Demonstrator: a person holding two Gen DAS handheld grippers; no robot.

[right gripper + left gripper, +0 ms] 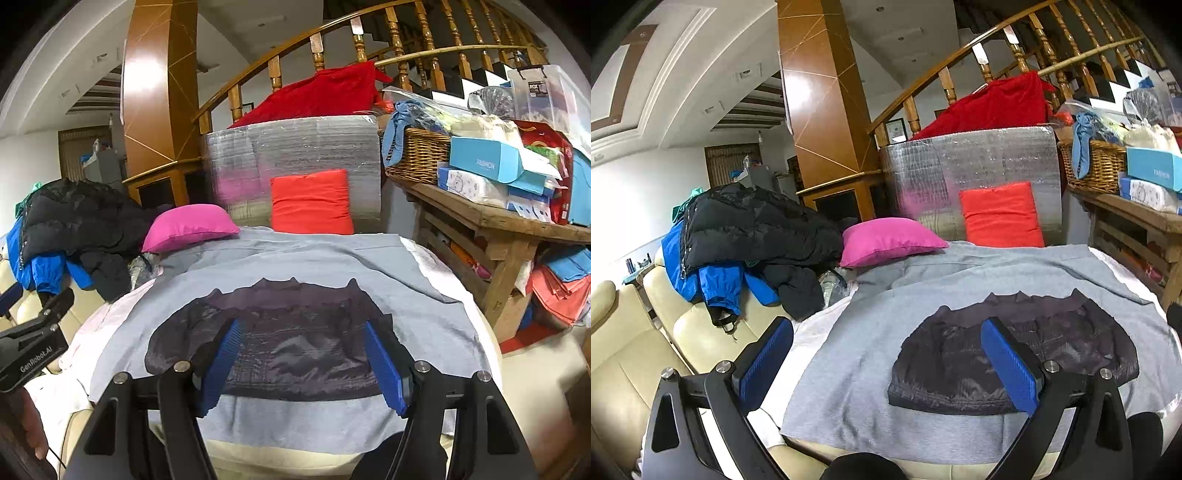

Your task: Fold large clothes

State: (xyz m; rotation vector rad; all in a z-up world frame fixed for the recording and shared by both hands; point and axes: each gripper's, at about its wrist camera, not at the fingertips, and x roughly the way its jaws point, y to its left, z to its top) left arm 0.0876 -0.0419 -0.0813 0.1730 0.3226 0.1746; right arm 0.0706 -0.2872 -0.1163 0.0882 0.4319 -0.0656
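Open room is found over the grey sheet [295, 254], above and around the folded dark jacket [288, 343] lying flat at its middle; bare cloth is left in front of the jacket, behind it and at both sides. The far edge is closed by a pink cushion [188, 225], an orange cushion [312, 201] and the silver foil panel [295, 147] behind them. The left side is blocked by a heap of black and blue coats [746, 236] on the cream sofa [631, 343]. The right side is hemmed by a cluttered wooden table [491, 221] standing just beside the sheet's edge.
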